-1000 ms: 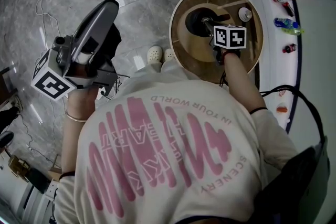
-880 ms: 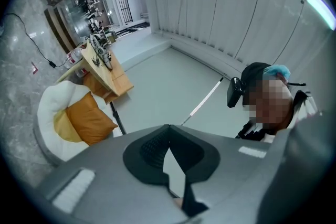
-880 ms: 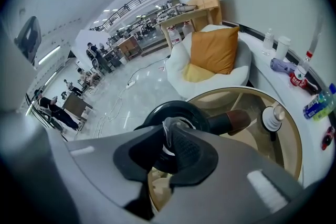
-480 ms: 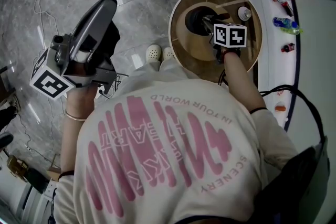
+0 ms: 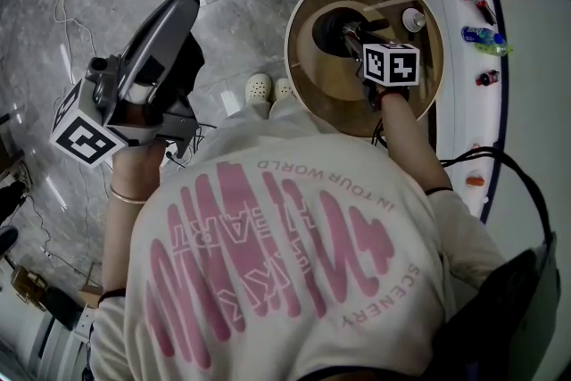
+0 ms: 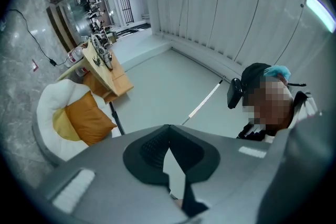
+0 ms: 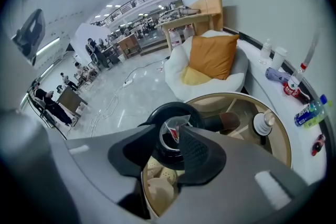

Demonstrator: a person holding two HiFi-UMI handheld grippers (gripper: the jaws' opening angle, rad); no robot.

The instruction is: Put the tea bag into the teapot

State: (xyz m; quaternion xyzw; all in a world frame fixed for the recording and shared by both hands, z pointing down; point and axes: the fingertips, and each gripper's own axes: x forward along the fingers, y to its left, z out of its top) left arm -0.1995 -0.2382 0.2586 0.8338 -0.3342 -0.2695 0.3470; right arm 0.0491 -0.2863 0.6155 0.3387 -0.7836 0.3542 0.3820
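The right tongs [image 7: 170,139] are opening above the black teapot [image 7: 170,108] on the round wooden worktop [image 7: 236,105], the tea bag [image 7: 177,126] lying released in its mouth; the left tongs [image 6: 168,134] hover far left, clenched empty

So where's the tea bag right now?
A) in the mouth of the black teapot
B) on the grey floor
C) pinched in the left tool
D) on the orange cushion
A: the right gripper view shows the white tea bag, with red print on it, sitting in the round opening of the black teapot.
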